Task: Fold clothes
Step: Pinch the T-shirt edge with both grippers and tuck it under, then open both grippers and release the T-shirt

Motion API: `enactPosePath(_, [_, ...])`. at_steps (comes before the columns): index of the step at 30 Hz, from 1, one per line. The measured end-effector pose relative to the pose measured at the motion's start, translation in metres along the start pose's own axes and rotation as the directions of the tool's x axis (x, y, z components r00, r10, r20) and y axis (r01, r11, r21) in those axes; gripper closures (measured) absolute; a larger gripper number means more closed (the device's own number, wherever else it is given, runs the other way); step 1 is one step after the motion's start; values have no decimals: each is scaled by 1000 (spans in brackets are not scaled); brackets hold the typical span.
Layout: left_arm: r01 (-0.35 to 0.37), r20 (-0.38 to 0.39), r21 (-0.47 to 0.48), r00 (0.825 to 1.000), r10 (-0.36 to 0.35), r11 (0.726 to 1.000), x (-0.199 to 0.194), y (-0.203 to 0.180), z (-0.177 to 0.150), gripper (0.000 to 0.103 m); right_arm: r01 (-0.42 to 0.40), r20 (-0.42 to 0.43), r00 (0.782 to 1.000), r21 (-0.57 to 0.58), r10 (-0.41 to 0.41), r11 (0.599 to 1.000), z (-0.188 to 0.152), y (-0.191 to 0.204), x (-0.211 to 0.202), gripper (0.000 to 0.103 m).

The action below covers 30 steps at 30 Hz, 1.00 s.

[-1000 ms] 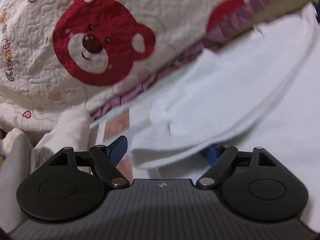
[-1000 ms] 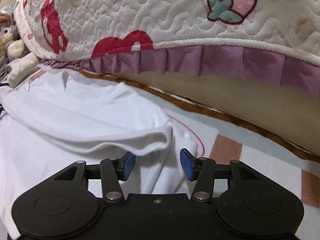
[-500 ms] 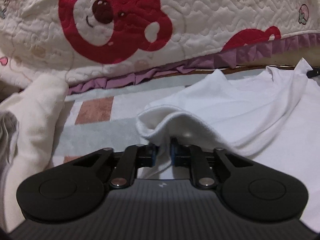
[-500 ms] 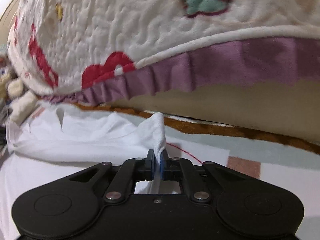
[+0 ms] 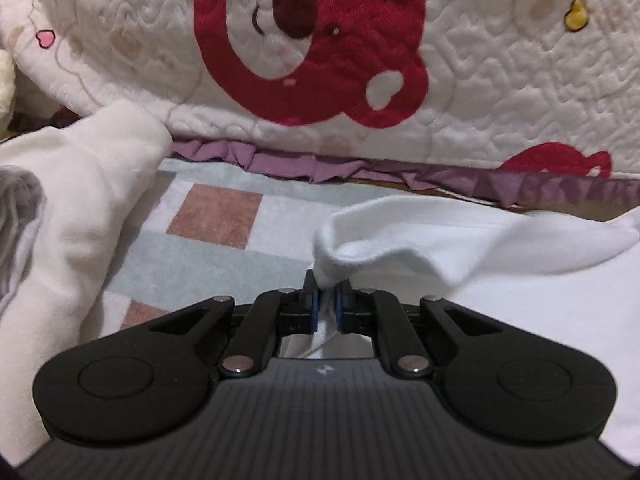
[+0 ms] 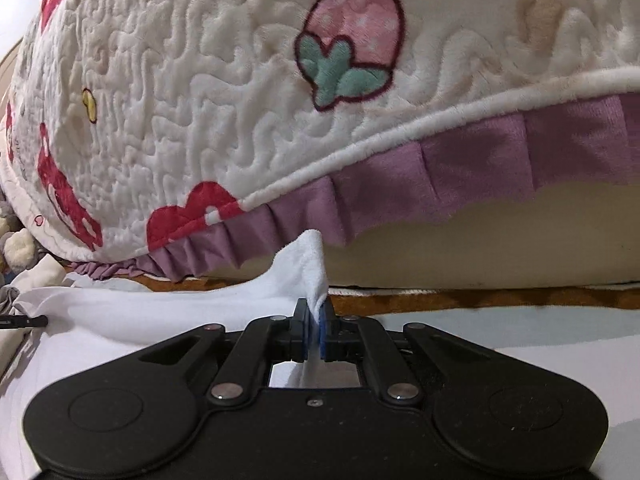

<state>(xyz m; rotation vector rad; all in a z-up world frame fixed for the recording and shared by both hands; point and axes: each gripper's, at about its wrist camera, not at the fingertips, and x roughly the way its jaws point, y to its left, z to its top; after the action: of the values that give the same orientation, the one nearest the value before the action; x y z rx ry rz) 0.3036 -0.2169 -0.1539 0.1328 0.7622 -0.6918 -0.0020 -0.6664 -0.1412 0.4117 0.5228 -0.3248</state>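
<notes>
Left wrist view: big cream quilted blanket w/ red bear print and purple frill (image 5: pixel 460 92) fills the back, above a pale checked rug (image 5: pixel 216 240). On the rug lies a white soft-knit garment (image 5: pixel 520 300), one edge raised. Left gripper (image 5: pixel 327 307) is clamped on one corner of that edge; right gripper (image 6: pixel 316 330) is pinched on the other corner. Judged: a fold is underway, edge lifted but not laid over; how many folds remain is unclear. No containers visible.
</notes>
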Motion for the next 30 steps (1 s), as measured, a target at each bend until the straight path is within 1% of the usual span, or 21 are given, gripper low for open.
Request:
enactPosePath(3, [-46,-45,24,998,47,999,17,-3,3,94,33,-33,999,-24,-33,999,-2,1,10,99])
enactPosePath(4, [-54,-55,18,997,54,998,21,-1,4,94,44,-52,998,-39,-46,998,-3,2,16,99])
enactPosePath(6, [-73,-59,3,996,73,997,21,1,8,94,62,-66,996,-50,-65,997,-4,1,21,99])
enactPosePath(9, [-130,-39,-1,991,130,991,15,4,13,94,77,-63,995,-51,-80,996,-5,1,22,99])
enactPosePath(12, [-212,-34,10,977,212,977,10,11,12,95,198,-70,976,-117,-207,973,-4,8,25,97])
enactPosePath(13, [-213,-27,1,977,213,977,7,14,11,95,238,-71,966,-140,-249,961,-4,10,26,95])
enactPosePath(15, [-146,2,-32,989,146,989,-5,17,12,94,315,-69,941,-185,-332,931,-4,15,28,85])
enactPosePath(16, [-108,5,-25,994,108,994,-9,13,12,93,353,-66,926,-207,-373,913,-4,17,29,80])
enactPosePath(17, [-68,5,-13,998,68,998,-11,9,13,91,328,-44,938,-217,-344,920,-1,24,26,80])
enactPosePath(18, [-29,4,0,1000,29,1000,-14,4,13,91,299,-20,950,-227,-312,927,2,32,22,80])
enactPosePath(19, [-1,-7,21,1000,2,1000,-13,-3,12,91,237,-18,968,-244,-249,940,5,43,21,75])
enactPosePath(20, [24,-21,45,1000,-23,999,-11,-10,10,90,175,-39,981,-259,-192,950,7,55,23,67])
enactPosePath(21, [49,-36,68,998,-47,996,-9,-17,8,89,114,-61,989,-272,-135,956,8,66,26,65])
enactPosePath(22, [74,-60,73,996,-70,995,-4,-23,7,89,37,-107,992,-264,-68,964,8,77,31,64])
enactPosePath(23, [113,-88,65,990,-108,991,6,-28,7,88,-37,-167,986,-235,-3,971,7,87,41,61])
enactPosePath(24, [139,-100,59,986,-132,989,13,-34,8,88,-79,-221,975,-201,33,976,4,97,52,60])
enactPosePath(25, [152,-118,77,983,-142,985,23,-42,10,88,-101,-266,962,-166,54,981,0,104,66,58])
enactPosePath(26, [135,-136,119,984,-119,984,33,-50,12,87,-112,-303,951,-140,65,984,-3,109,78,59])
enactPosePath(27, [113,-152,166,984,-88,980,42,-57,14,88,-87,-301,953,-144,40,986,-5,112,86,59])
enactPosePath(28, [76,-151,190,987,-48,979,47,-60,16,88,-59,-296,955,-148,13,987,-7,115,93,60])
enactPosePath(30, [-4,-137,225,990,36,974,54,-64,20,88,-10,-250,968,-168,-33,986,-7,114,100,65])
